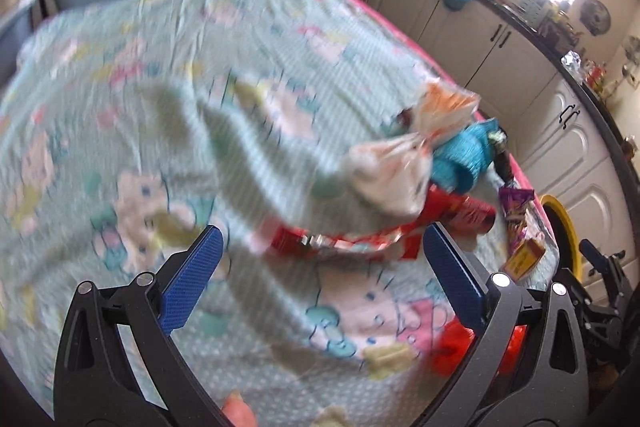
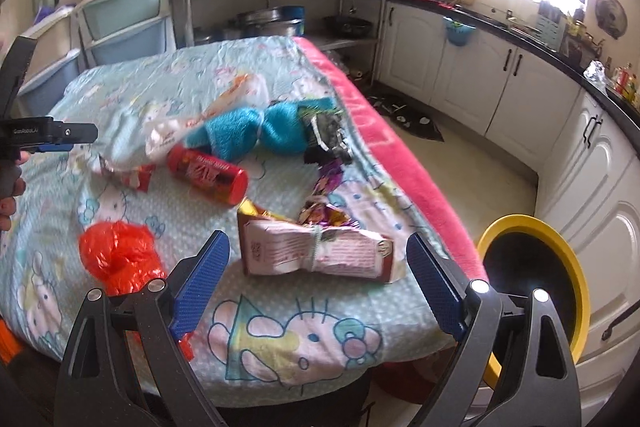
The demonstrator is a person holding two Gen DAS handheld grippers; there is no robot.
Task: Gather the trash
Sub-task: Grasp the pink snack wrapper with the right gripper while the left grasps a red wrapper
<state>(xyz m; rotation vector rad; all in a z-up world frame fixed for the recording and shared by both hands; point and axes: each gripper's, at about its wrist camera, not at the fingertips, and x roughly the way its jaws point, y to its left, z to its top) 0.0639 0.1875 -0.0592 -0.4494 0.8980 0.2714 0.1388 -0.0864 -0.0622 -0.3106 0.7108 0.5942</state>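
Both open tongs (image 2: 316,273) hover above crushed carton (image 2: 316,253).

Red cylindrical plastic bottle (image 2: 208,174): one
Crumpled red plastic bag (image 2: 120,255): one
Flattened pink-and-brown cardboard carton (image 2: 316,251): one
Turquoise fluffy cloth (image 2: 256,131): one
Yellow-rimmed black bin (image 2: 532,291): one

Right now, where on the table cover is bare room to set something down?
Bare: the far left of the cover, behind the white wrapper, and the near edge below the crumpled carton. Crowded: the middle and right, around the red bottle, blue cloth and red bag.
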